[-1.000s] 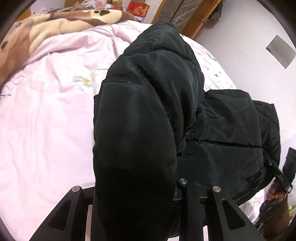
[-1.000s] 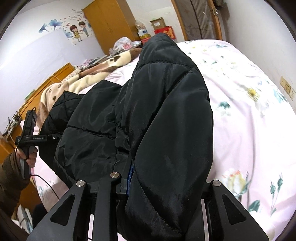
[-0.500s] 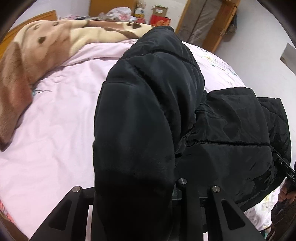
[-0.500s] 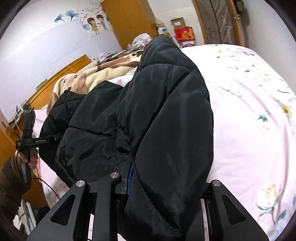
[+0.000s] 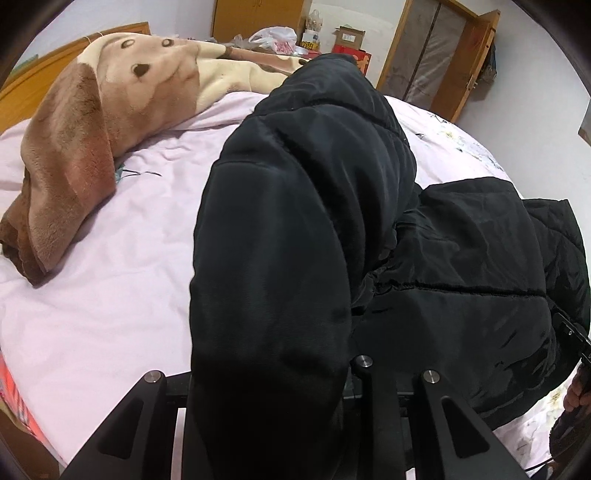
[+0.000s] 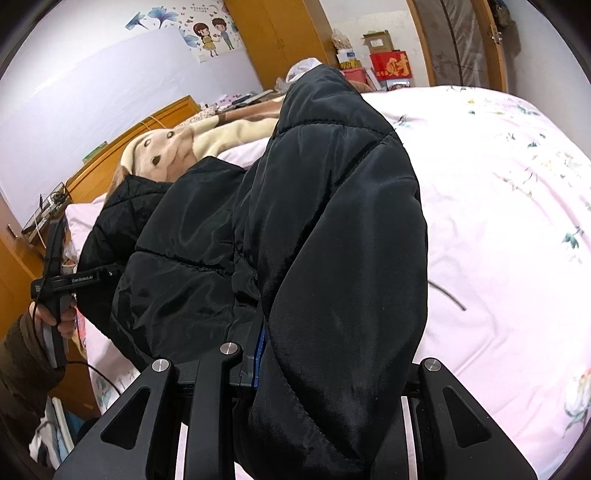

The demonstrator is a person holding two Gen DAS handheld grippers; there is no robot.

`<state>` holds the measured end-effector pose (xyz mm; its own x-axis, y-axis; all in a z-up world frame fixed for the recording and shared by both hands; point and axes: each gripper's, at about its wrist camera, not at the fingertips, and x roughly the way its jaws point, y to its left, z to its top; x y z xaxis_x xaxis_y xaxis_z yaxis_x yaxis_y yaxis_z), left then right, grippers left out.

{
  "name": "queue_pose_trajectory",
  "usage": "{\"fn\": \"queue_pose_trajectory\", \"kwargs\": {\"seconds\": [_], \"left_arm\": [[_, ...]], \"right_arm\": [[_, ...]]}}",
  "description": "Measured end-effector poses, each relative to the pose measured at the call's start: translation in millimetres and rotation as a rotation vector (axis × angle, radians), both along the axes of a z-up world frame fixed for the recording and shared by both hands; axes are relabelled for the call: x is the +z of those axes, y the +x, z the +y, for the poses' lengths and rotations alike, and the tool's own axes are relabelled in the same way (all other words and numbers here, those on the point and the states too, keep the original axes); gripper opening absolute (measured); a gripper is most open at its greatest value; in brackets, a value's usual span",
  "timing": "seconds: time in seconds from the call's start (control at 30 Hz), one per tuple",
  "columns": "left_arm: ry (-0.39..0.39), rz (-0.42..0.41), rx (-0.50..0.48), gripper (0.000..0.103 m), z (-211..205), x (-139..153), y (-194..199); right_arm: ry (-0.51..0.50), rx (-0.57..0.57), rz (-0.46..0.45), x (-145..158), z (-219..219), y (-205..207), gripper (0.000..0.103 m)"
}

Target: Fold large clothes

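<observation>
A large black padded jacket lies on a pink bed sheet. My left gripper is shut on one jacket sleeve, which drapes over its fingers and hides them. My right gripper is shut on the other sleeve, which covers its fingers too. The jacket body hangs between the two grippers. The left gripper also shows in the right wrist view, at the left edge, held in a hand.
A brown and cream plush blanket lies bunched at the far left of the bed. A wooden headboard, wardrobe and boxes stand beyond. The floral sheet spreads to the right.
Both grippers have swung with the sleeves still held: the left view now faces more toward the blanket and headboard, the right view shows more of the bed's right side.
</observation>
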<state>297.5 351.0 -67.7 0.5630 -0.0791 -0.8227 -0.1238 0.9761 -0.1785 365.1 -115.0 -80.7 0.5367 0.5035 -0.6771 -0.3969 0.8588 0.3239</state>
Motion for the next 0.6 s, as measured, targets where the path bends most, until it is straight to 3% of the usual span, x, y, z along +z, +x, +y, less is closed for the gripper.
{"fn": "queue_pose_trajectory", "kwargs": {"seconds": [0.47, 0.6], "left_arm": [[0.034, 0.012, -0.002, 0.030, -17.8, -19.1, -1.1], [0.042, 0.033, 0.009, 0.035, -25.4, -28.2, 0.1]], "right_arm": [[-0.026, -0.046, 0.043, -23.3, 3.6, -5.5, 0.027], [-0.033, -0.067, 0.063, -32.4, -0.1, -8.5, 0.030]]}}
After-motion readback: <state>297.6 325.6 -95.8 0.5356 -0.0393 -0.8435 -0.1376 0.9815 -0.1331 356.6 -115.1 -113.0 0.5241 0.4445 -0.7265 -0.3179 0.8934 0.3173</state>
